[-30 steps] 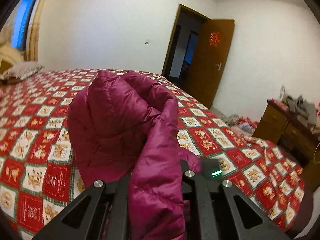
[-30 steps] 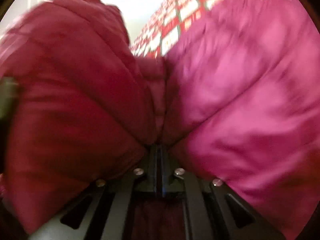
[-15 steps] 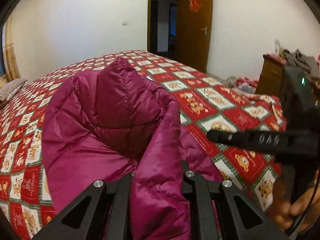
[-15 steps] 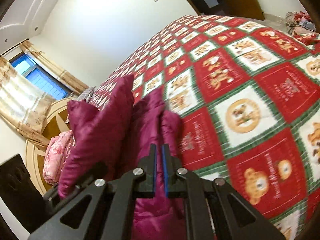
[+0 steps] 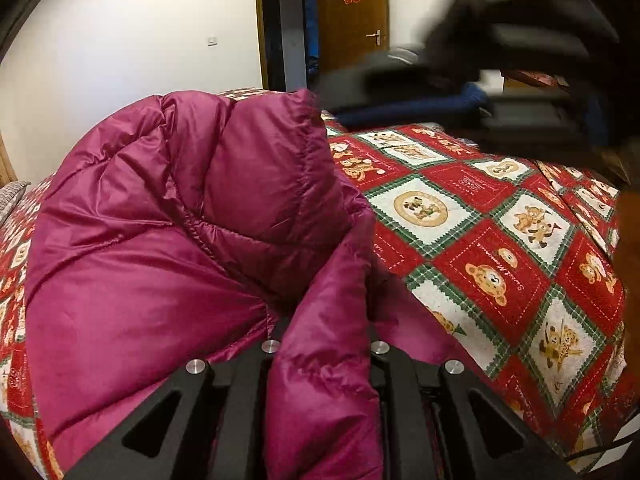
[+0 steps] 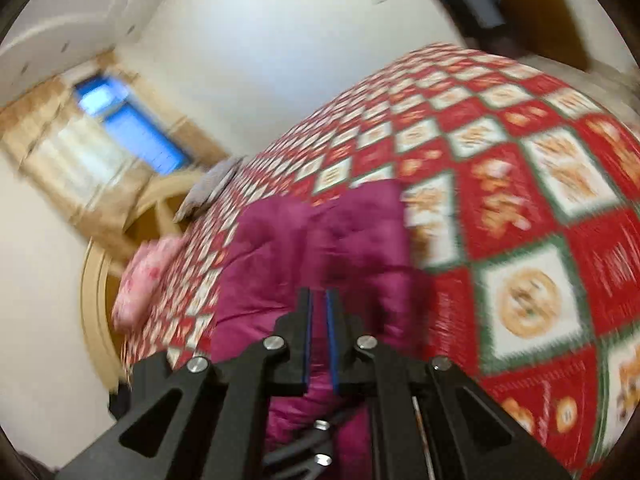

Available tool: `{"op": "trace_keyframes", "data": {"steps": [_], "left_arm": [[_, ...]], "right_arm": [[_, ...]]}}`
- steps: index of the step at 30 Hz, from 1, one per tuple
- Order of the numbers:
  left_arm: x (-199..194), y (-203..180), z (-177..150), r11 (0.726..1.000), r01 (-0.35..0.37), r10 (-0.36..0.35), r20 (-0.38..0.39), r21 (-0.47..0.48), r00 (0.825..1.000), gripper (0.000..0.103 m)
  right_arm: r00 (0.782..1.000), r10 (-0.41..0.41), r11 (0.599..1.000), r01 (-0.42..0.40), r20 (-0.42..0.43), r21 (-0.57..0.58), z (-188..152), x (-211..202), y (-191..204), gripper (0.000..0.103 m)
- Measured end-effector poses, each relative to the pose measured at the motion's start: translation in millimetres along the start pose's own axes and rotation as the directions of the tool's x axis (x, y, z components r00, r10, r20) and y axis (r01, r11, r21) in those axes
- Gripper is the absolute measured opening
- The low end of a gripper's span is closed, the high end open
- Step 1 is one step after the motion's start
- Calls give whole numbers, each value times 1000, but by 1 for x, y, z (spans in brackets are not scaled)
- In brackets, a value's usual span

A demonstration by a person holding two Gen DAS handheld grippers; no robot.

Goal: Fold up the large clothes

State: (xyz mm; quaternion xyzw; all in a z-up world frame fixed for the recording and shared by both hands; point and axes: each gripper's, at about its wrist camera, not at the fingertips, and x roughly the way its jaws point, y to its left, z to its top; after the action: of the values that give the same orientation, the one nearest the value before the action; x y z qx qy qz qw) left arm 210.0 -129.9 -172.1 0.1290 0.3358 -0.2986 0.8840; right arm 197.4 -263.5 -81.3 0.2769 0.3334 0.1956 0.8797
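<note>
A magenta puffer jacket lies bunched on the red teddy-bear bedspread. My left gripper is shut on a thick fold of the jacket, which bulges up between the fingers and hides their tips. In the right wrist view, my right gripper hovers above the jacket. Its blue pads stand a narrow slit apart with nothing between them. The right tool's blurred dark frame crosses the top right of the left wrist view.
The bedspread stretches bare to the right of the jacket. A pink pillow and a grey pillow lie by the round headboard. A brown door stands open beyond the bed.
The right gripper let go of the jacket and lifted away from it. My left gripper sank toward the bed with its fold, and the jacket now fills more of that view.
</note>
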Motion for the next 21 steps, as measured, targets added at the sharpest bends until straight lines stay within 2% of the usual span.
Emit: {"op": "trace_keyframes", "data": {"steps": [4, 6, 7, 10, 13, 15, 17, 21], "left_arm": [[-8, 4, -4, 1000, 11, -11, 5, 0, 1000, 11], [-13, 4, -4, 1000, 16, -16, 9, 6, 1000, 16], [-17, 2, -5, 1000, 13, -13, 6, 20, 1000, 17], [-30, -15, -10, 992, -33, 32, 14, 118, 999, 24], [-53, -33, -22, 975, -69, 52, 84, 213, 995, 33], [-74, -45, -34, 961, -64, 28, 133, 269, 991, 48], [-93, -48, -45, 954, -53, 3, 166, 296, 986, 53], [-129, -26, -53, 966, 24, -66, 157, 258, 985, 54]], "right_arm": [[993, -46, 999, 42, -113, -34, 4, 43, -4, 11], [980, -106, 994, 102, -167, -34, -1, 59, -13, 0], [974, -132, 991, 128, -186, -34, -4, 64, -19, 0], [967, -122, 992, 128, -224, 13, -10, 71, -33, 0], [948, -160, 987, 155, -274, -42, -11, 73, -38, 0], [940, -176, 984, 162, -293, -70, -10, 76, -38, 0], [935, -176, 984, 162, -308, -73, -9, 77, -41, 0], [938, -190, 979, 161, -290, -121, -13, 77, -41, 0]]}}
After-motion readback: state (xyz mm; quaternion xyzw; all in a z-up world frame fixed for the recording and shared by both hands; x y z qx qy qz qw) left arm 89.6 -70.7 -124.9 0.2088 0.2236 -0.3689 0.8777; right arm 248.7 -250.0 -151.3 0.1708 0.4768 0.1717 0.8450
